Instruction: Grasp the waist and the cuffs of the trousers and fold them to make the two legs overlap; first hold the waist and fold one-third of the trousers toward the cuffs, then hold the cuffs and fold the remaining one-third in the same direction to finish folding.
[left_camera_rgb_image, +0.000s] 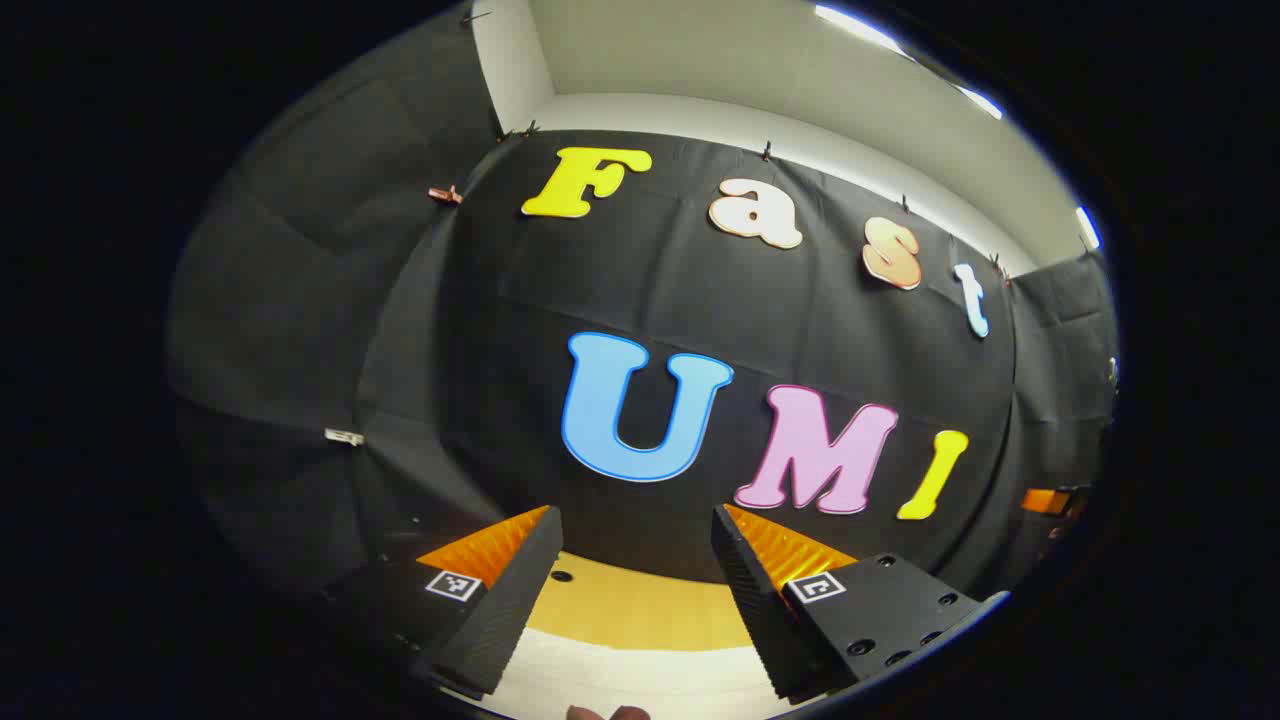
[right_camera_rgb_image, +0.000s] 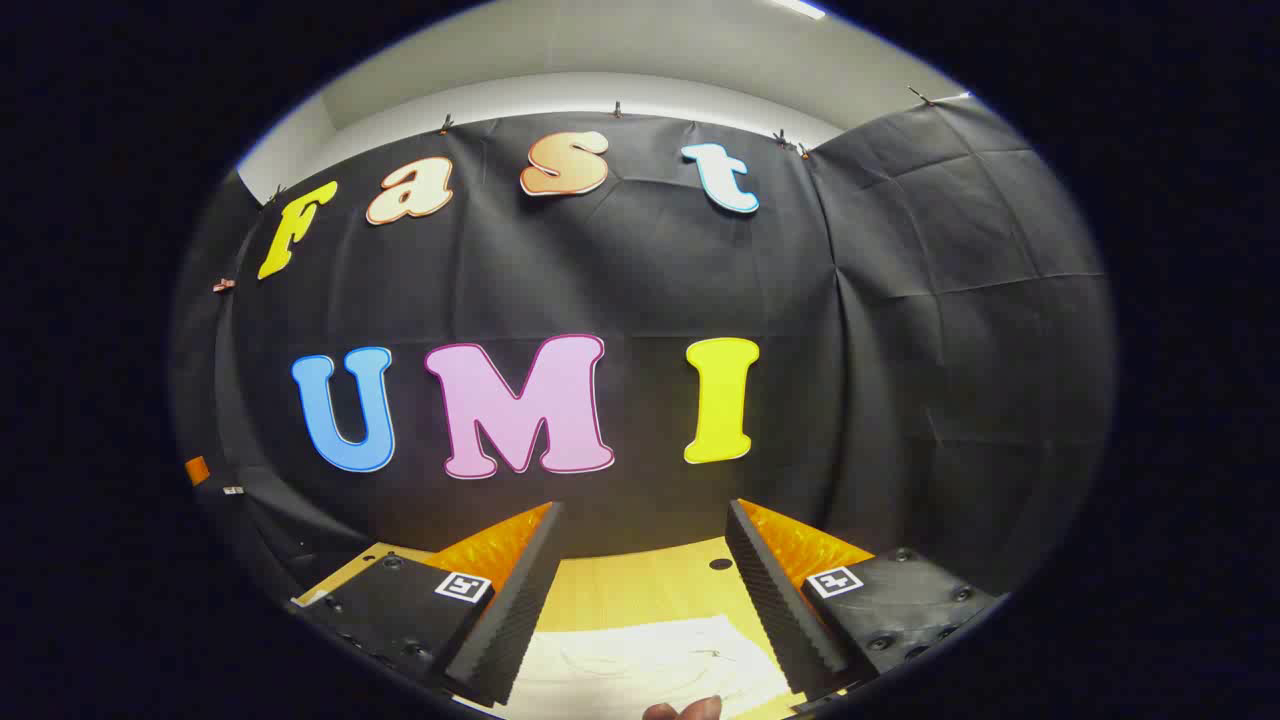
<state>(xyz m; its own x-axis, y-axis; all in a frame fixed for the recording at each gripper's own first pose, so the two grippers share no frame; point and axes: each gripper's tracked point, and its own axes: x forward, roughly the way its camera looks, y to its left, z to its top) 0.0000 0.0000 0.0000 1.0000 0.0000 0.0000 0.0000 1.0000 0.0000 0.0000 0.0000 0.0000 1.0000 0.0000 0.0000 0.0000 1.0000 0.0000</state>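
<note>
left tongs: released, fingers apart, held above the desk
right tongs: released, nothing between the fingers
trousers: pale, lying flat on the desk's near part
room: bare wood beyond the trousers' far edge

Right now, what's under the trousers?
The trousers lie pale and flat on a wooden table. Tabletop shows bare beyond them; anything beneath the cloth is covered. Both grippers' jaws stand open above.

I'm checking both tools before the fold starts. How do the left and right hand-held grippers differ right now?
The left hand-held gripper frames a plain white strip of trousers; the right hand-held gripper frames creased white cloth on more bare wooden table. Both are open, raised and holding nothing.
</note>
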